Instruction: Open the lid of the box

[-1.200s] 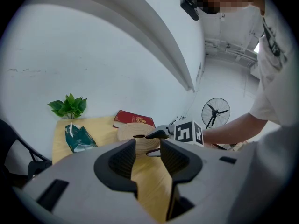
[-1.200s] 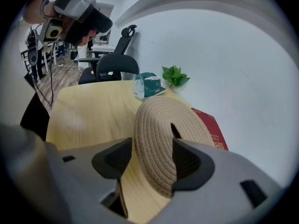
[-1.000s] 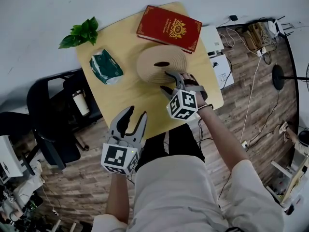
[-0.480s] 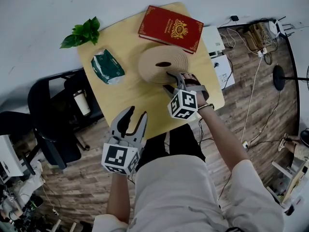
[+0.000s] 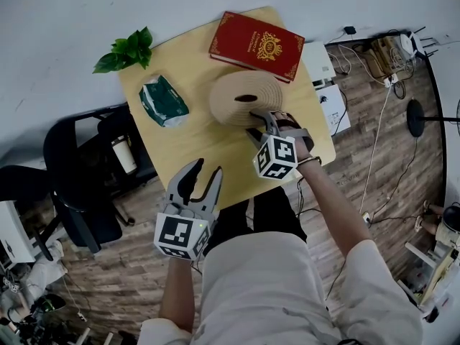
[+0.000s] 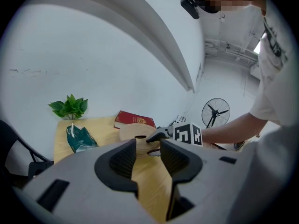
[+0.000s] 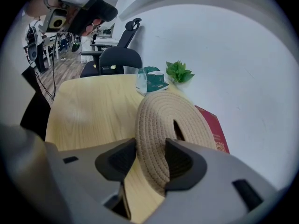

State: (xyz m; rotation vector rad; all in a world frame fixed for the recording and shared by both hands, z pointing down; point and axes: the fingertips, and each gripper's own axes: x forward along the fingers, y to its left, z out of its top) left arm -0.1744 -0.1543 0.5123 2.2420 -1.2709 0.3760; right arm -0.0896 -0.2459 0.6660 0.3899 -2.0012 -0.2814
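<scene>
A round woven lid (image 5: 248,98) with a slot in its top sits on its box on the wooden table (image 5: 187,139). My right gripper (image 5: 253,121) is at the lid's near edge. Its jaws are closing, with the rim (image 7: 156,139) between them: one pad lies on top of the weave, the other against its outer side. The right gripper view shows the rim filling the gap in the right gripper (image 7: 150,157). My left gripper (image 5: 206,167) hangs open and empty off the table's near edge, aimed at the lid (image 6: 135,132).
A red book (image 5: 257,45) lies just behind the lid. A green tissue pack (image 5: 164,100) and a small plant (image 5: 126,51) are at the table's left. A black office chair (image 5: 79,171) stands left of the table, white boxes (image 5: 323,70) and cables to the right.
The right gripper's jaws have drawn closer together around the lid's near rim. The left gripper has stayed put, open.
</scene>
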